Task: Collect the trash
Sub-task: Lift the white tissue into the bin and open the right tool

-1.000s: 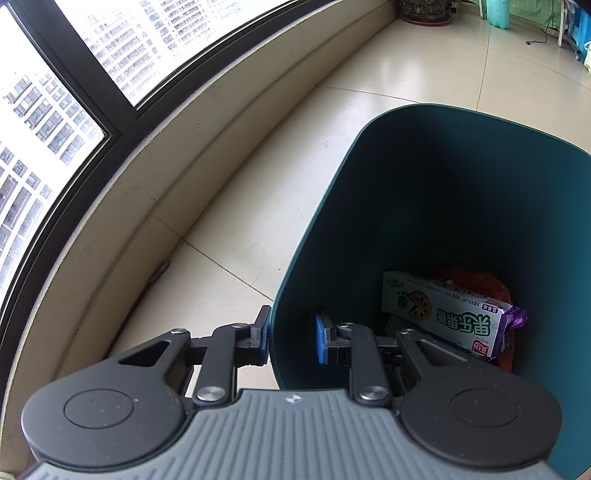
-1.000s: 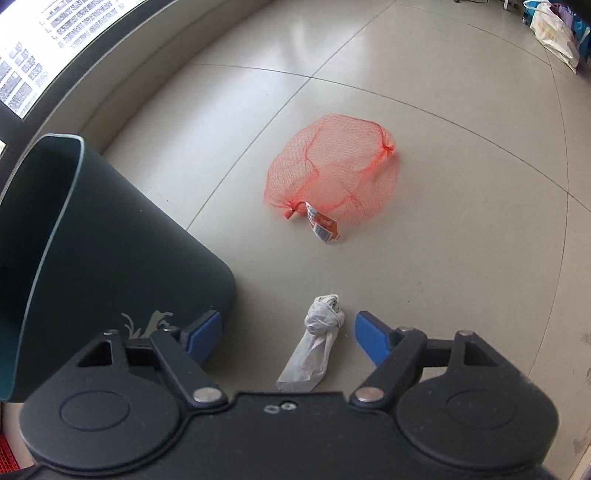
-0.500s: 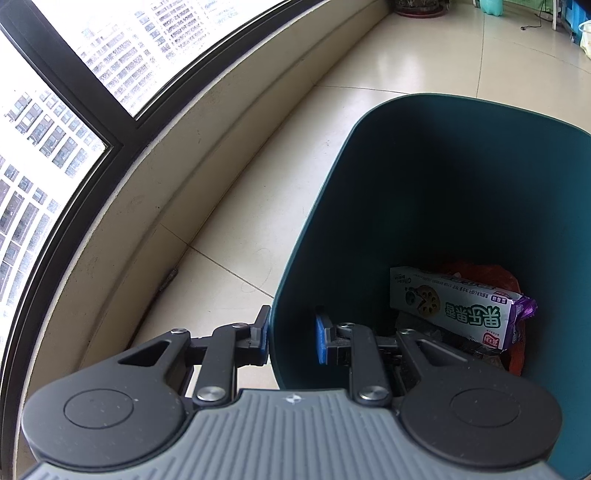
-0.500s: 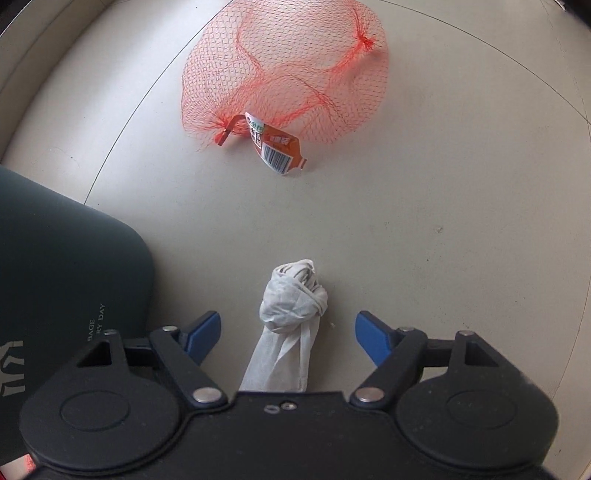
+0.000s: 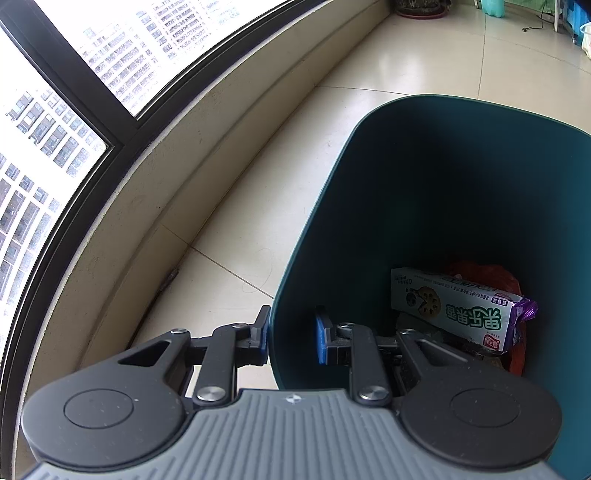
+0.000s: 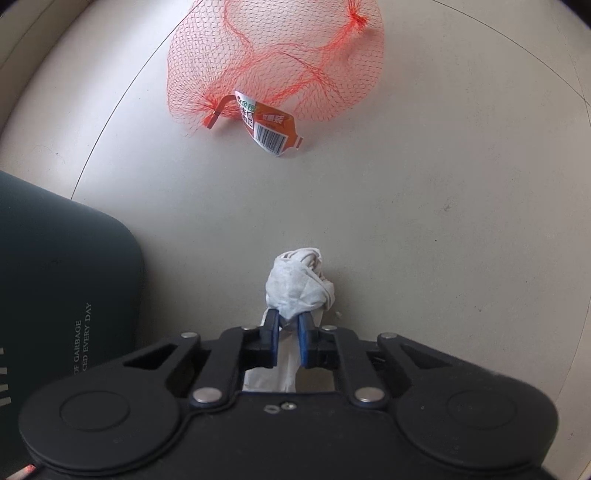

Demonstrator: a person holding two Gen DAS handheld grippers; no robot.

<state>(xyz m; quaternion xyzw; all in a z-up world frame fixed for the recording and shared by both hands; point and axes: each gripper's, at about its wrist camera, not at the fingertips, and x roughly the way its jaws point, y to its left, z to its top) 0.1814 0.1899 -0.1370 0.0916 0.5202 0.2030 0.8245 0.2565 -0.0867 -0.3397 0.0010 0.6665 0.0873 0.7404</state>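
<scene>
On the pale floor tiles lies a crumpled white tissue [image 6: 299,284], twisted into a wad with a tail. My right gripper [image 6: 287,332] points straight down at it; its jaws are closing and the blue pads pinch the tissue just below the wad. Beyond it lies an empty red net bag [image 6: 280,55] with a barcode label [image 6: 269,127]. The dark teal trash bin [image 5: 424,184] holds a green-and-white snack packet [image 5: 454,308] and an orange bag [image 5: 491,275]. My left gripper [image 5: 291,334] is shut on the bin's near rim, one pad outside and one inside.
The bin's outer wall [image 6: 55,295] stands just left of the right gripper. A low ledge [image 5: 192,177] under a large window [image 5: 55,122] runs along the left. A plant pot [image 5: 417,7] and other items sit far down the floor.
The right gripper came down over the tissue and its wide-open jaws closed onto it. The left gripper kept its hold on the bin rim.
</scene>
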